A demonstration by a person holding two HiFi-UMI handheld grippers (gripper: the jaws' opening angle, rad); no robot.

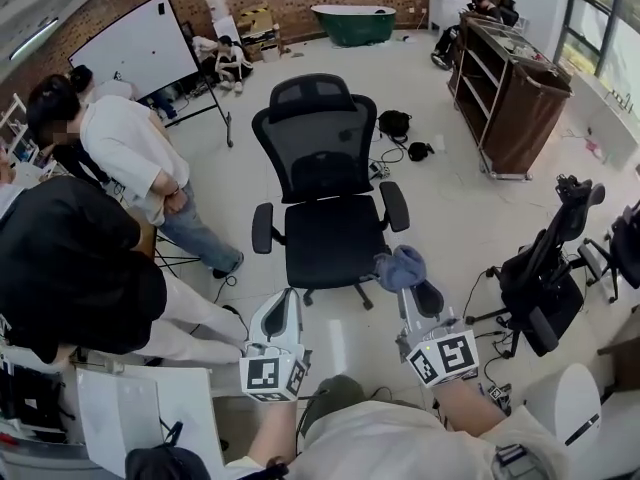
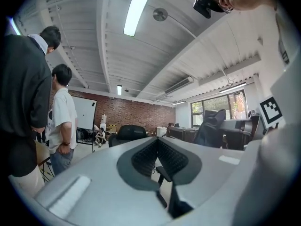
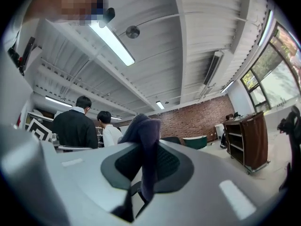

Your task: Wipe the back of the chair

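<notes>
**Head view, looking steeply down.** A black mesh office chair [image 1: 325,218] stands on the pale floor [image 1: 440,198] with its seat turned toward the wearer. The chair back [image 1: 318,133] rises upright on the far side of the seat, with a headrest on top.

The right tool [image 1: 405,286] is clenched on a dark blue cloth [image 1: 400,266]. In the right gripper view the cloth bunches above the jaw tips and hangs down between the two pads. It sits before the seat's front corner, on the picture's right, well apart from the chair back.

The left tool [image 1: 283,303] is held beside the right one, in front of the chair base. In the left gripper view its jaws meet tip to tip with nothing between them.

At the picture's left stand a person in a black top [image 1: 70,258] and a person in a white top [image 1: 125,148]. Behind them is a whiteboard [image 1: 135,48]. A brown cart [image 1: 510,98] and a second chair [image 1: 545,268] stand at the right.
</notes>
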